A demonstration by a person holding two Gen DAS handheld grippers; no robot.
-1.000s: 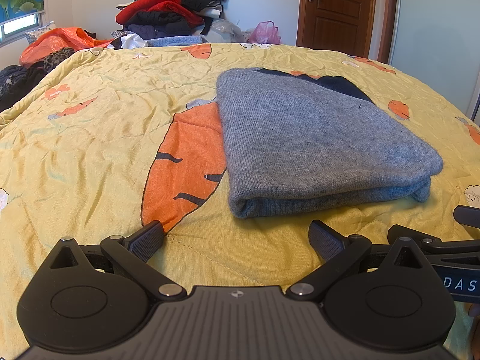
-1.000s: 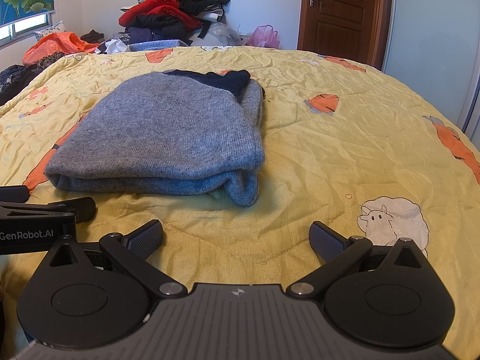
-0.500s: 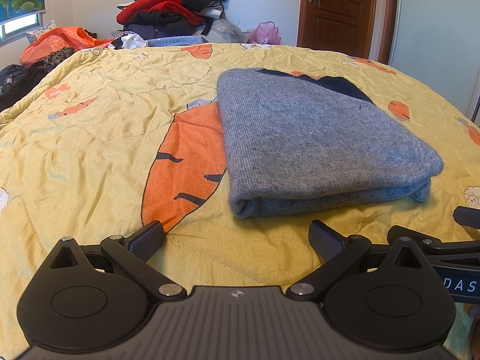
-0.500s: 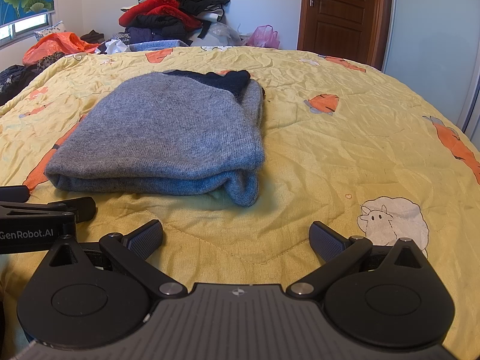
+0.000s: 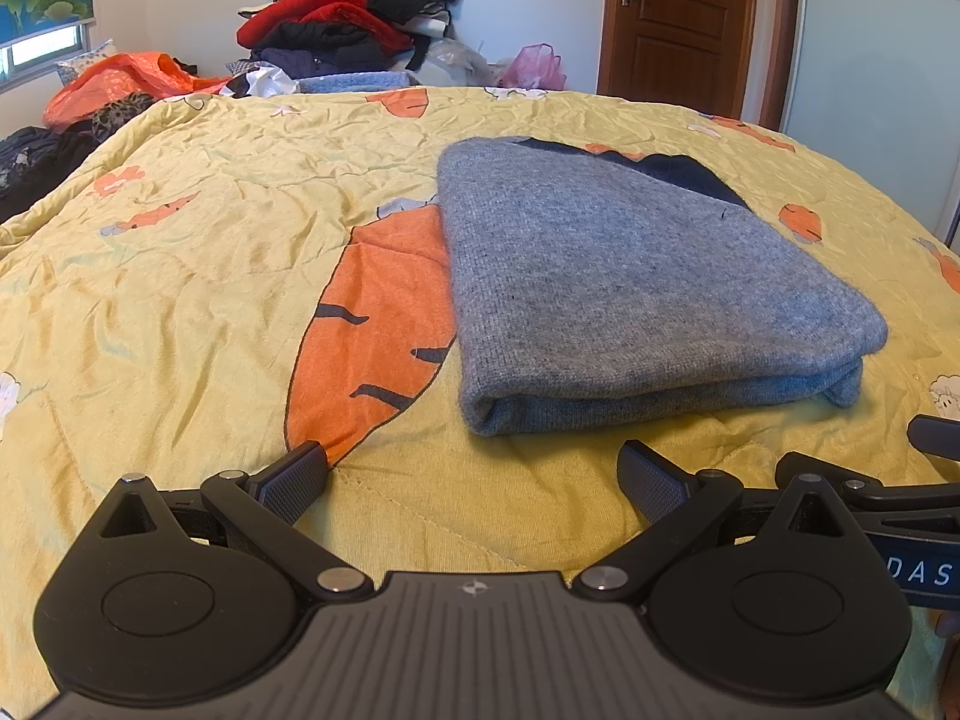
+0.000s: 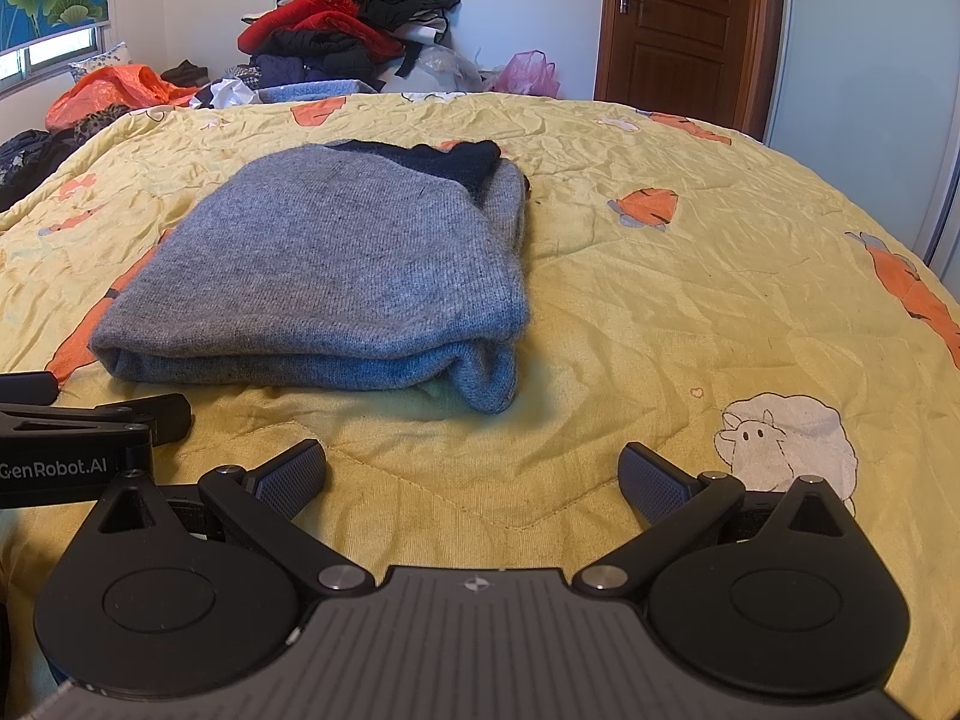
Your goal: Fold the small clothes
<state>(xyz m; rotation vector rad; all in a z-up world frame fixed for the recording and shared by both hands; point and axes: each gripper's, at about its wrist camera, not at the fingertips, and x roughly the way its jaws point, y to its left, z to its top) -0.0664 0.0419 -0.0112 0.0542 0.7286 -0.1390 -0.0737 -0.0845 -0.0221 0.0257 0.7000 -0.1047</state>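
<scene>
A grey sweater [image 5: 630, 276] of fine, fuzzy knit, matt and lightly pilled, lies on a yellow quilt [image 5: 210, 276] of thin, creased cloth with a faint sheen and stitched seams. A dark navy knit layer [image 6: 444, 159] shows at the sweater's far edge. The left gripper [image 5: 474, 474] and right gripper [image 6: 474, 471] are matt black plastic with ribbed housings, finely textured finger pads [image 6: 651, 480] and small shiny metal pivot pins [image 6: 336, 577]. Behind, a door [image 5: 678, 24] of glossy brown varnished wood and a crinkled pink plastic bag [image 6: 528, 75].
</scene>
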